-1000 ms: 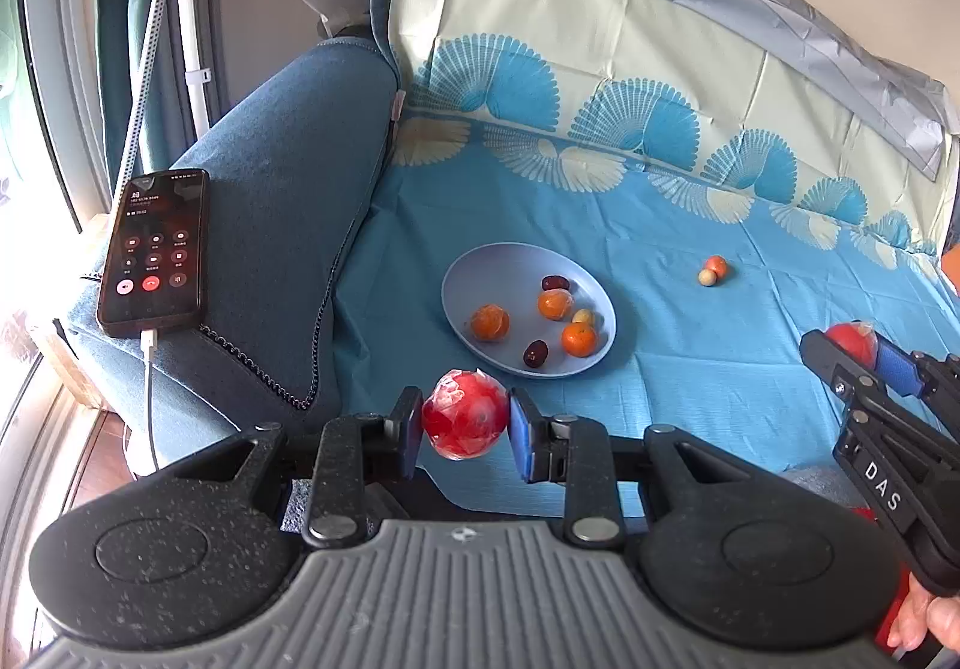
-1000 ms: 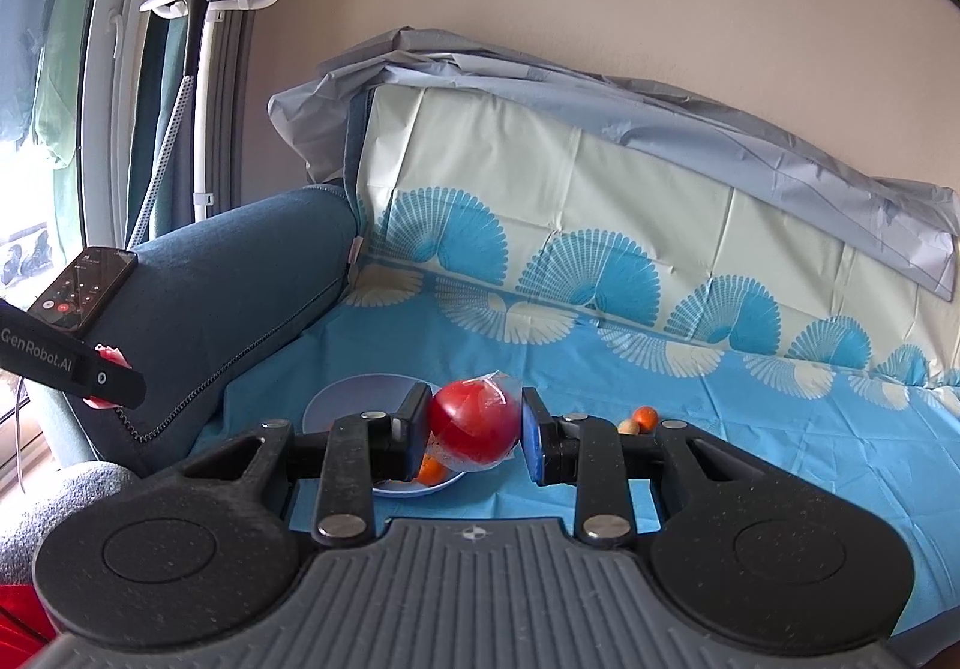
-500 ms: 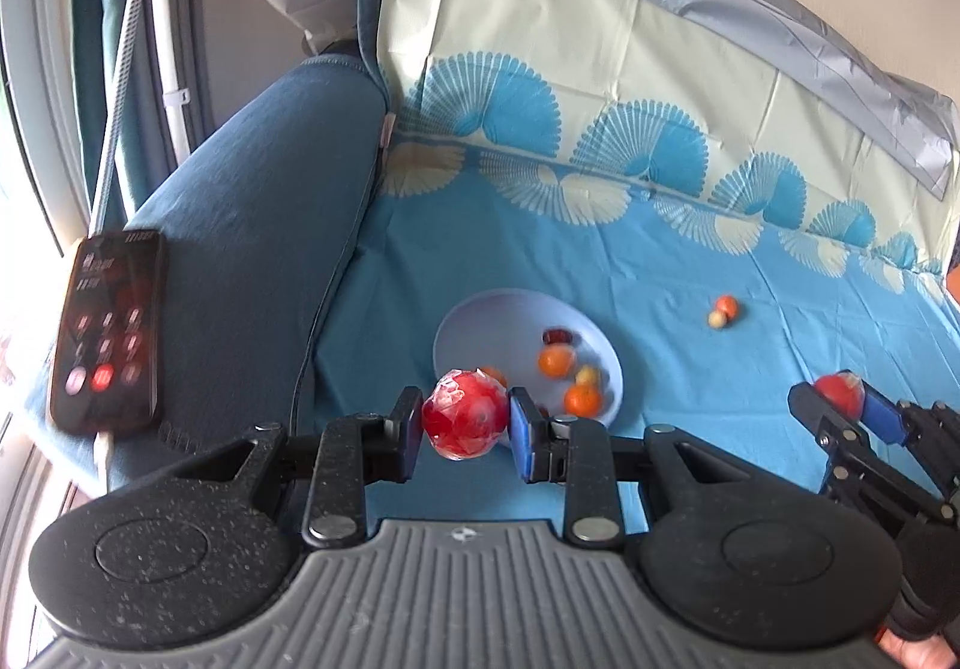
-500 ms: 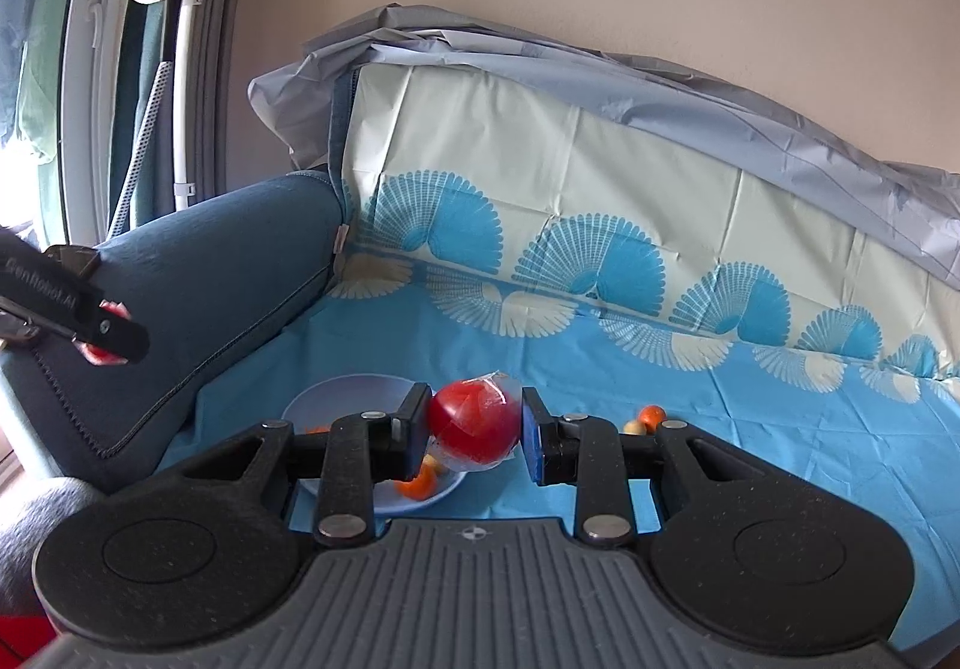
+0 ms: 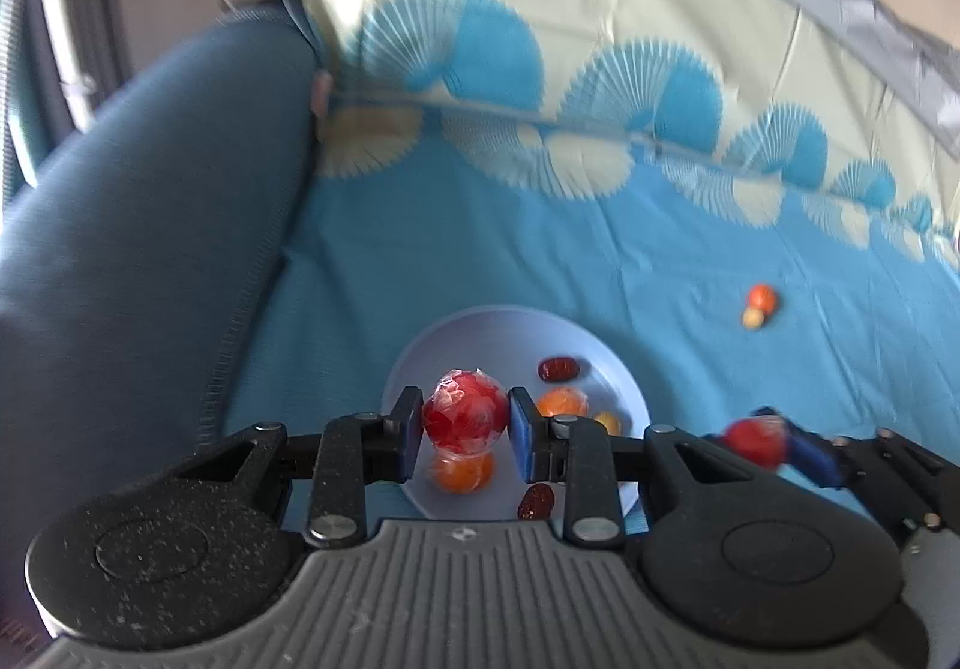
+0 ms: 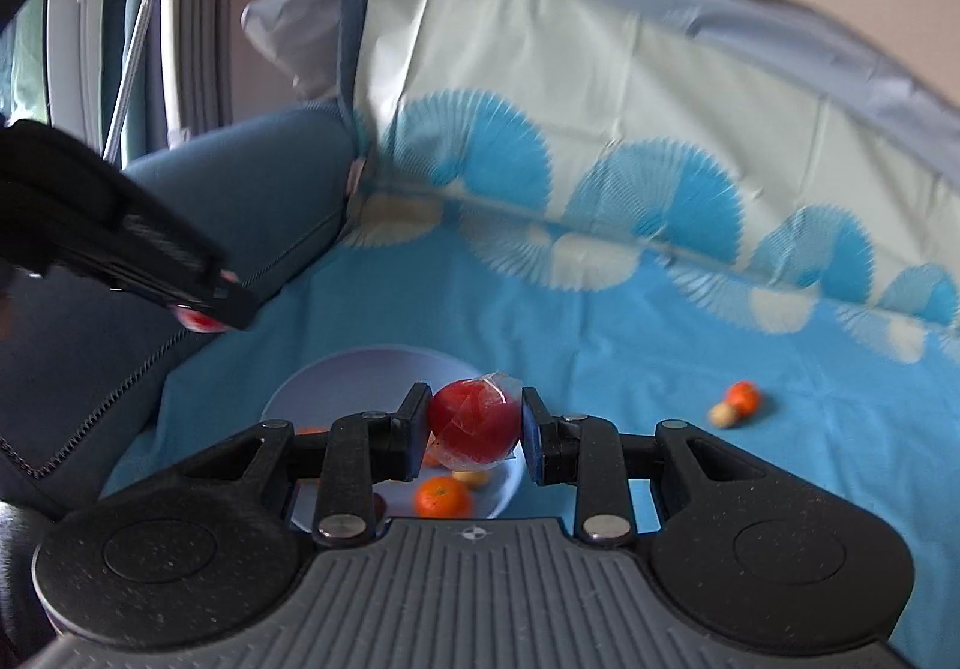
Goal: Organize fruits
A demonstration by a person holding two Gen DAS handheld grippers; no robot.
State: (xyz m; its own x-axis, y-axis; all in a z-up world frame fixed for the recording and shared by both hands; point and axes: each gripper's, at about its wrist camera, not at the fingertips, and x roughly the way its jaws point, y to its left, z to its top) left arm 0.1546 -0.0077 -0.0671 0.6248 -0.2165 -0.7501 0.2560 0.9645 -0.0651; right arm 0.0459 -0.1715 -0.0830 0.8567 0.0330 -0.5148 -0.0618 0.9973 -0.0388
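A blue cloth (image 5: 600,261) with a pale fan pattern covers a sofa seat and runs up its backrest. A pale blue plate (image 5: 480,333) rests on the cloth, near the dark blue armrest (image 5: 150,249). At about two o'clock from the plate, well apart, a small orange fruit (image 5: 763,297) and a tan one (image 5: 751,318) lie touching.
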